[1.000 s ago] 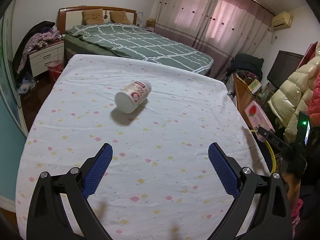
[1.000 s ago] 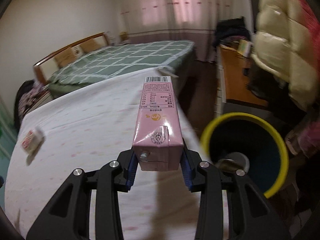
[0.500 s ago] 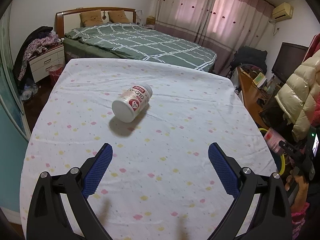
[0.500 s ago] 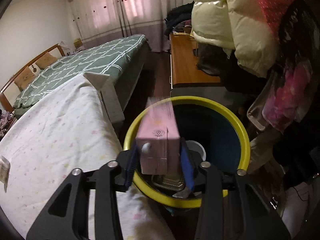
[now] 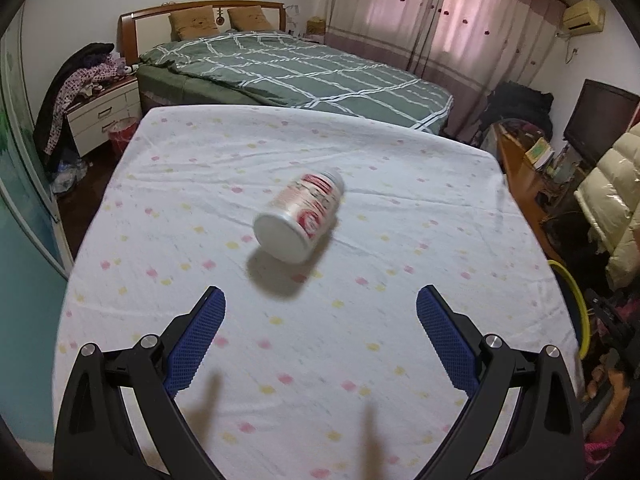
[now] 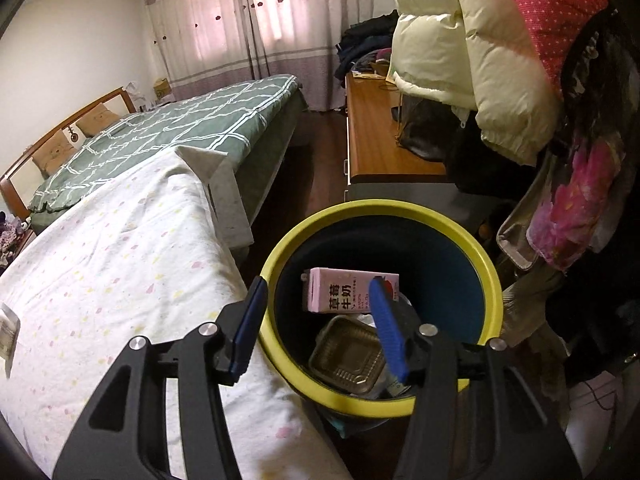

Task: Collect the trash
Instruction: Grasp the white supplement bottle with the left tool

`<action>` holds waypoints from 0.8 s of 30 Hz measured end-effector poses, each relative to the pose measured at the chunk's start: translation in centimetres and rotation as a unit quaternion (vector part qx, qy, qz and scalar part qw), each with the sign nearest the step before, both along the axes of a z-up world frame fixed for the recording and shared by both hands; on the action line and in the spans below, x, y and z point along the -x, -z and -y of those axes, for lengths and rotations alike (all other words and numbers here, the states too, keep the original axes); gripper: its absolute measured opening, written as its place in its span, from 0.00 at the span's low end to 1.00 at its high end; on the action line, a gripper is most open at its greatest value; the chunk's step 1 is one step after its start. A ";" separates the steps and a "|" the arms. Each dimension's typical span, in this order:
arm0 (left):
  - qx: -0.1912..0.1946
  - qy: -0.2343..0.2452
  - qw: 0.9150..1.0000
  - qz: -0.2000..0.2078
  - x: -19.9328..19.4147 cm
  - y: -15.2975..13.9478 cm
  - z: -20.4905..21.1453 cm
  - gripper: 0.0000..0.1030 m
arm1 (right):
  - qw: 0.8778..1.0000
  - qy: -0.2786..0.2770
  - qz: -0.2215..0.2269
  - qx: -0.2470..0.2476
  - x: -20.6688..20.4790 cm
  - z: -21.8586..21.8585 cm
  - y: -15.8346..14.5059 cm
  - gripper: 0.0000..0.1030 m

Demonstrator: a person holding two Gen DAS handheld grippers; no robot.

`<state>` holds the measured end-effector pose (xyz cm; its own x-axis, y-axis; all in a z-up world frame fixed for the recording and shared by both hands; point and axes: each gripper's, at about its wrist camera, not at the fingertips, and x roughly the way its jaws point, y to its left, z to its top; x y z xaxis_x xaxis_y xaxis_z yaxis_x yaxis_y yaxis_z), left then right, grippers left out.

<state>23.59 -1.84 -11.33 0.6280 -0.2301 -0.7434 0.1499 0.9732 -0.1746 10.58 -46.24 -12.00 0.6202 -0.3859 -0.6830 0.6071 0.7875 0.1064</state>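
We see the left gripper [image 5: 318,316] held low over the table [image 5: 400,168], angled forward and down, its two blue-padded fingers [image 5: 199,334] spread wide with nothing between them. Just ahead of it one white cup [image 5: 301,216] with red print lies on its side on the dotted white cloth, its base turned toward the camera, apart from both fingertips. The right gripper [image 6: 316,316] hangs off the table's edge above the yellow-rimmed bin [image 6: 494,284], tilted down toward its mouth; its fingers stand parted and hold nothing. Inside the bin we count one pink milk carton [image 6: 340,290], lying against the dark wall, and one clear plastic tray [image 6: 346,354] below it, with some scraps beside the tray too hidden to name. At the far left edge of the right wrist view, one small object [image 6: 8,334] rests on the cloth, too cropped for us to identify. Behind the table stands one bed [image 5: 304,68] with a green checked cover.
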 end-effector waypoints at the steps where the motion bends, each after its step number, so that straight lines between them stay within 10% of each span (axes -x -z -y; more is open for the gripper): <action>1: -0.005 0.001 1.000 0.000 -0.7 0.0 -0.1 0.92 | 1.000 -0.001 0.000 0.000 0.0 0.0 0.0 0.49; 24: -0.086 0.048 0.992 -0.077 -12.3 2.9 2.1 0.66 | 1.000 -0.011 -0.004 -0.016 -0.6 0.0 0.5 0.49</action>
<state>35.88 -3.98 -14.24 0.4855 -0.1453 -0.8621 0.2274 0.9731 -0.0359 11.14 -46.29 -12.52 0.6228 -0.3510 -0.6992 0.5910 0.7967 0.1264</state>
